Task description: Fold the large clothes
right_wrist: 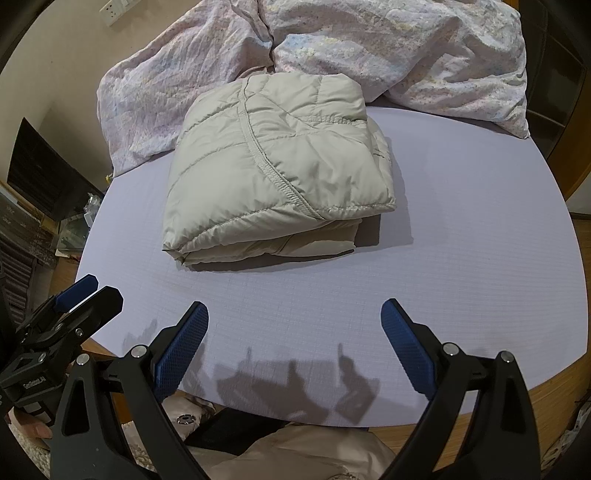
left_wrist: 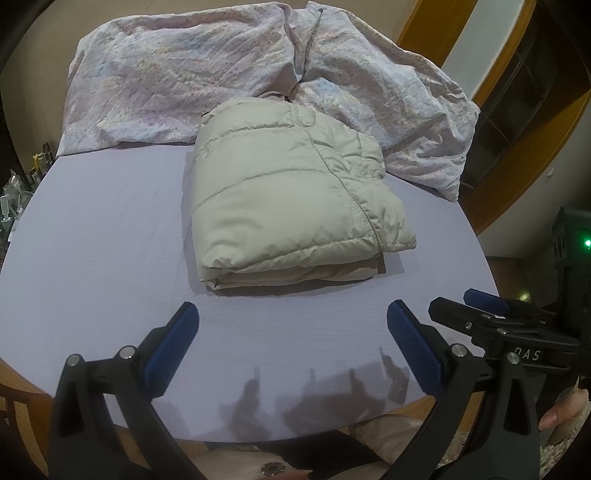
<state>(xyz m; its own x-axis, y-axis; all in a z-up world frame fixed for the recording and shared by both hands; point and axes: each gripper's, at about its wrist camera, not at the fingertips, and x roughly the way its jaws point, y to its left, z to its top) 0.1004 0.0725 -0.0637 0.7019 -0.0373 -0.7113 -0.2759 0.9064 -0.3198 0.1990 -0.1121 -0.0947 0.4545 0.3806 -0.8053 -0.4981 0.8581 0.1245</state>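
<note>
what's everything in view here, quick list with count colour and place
puffer jacket: 1, pale grey-beige, folded in a bundle mid-bed
bed sheet: 1, lilac, covers the mattress under the jacket
duvet: 1, pastel pink and blue print, crumpled at the far end of the bed
wall socket: 1, white, wall beyond the bed
bed frame: 1, wooden, along the near edge
left gripper: 1, black with blue pads, open, hovers over the near sheet
right gripper: 1, black with blue pads, open, beside the left one
</note>
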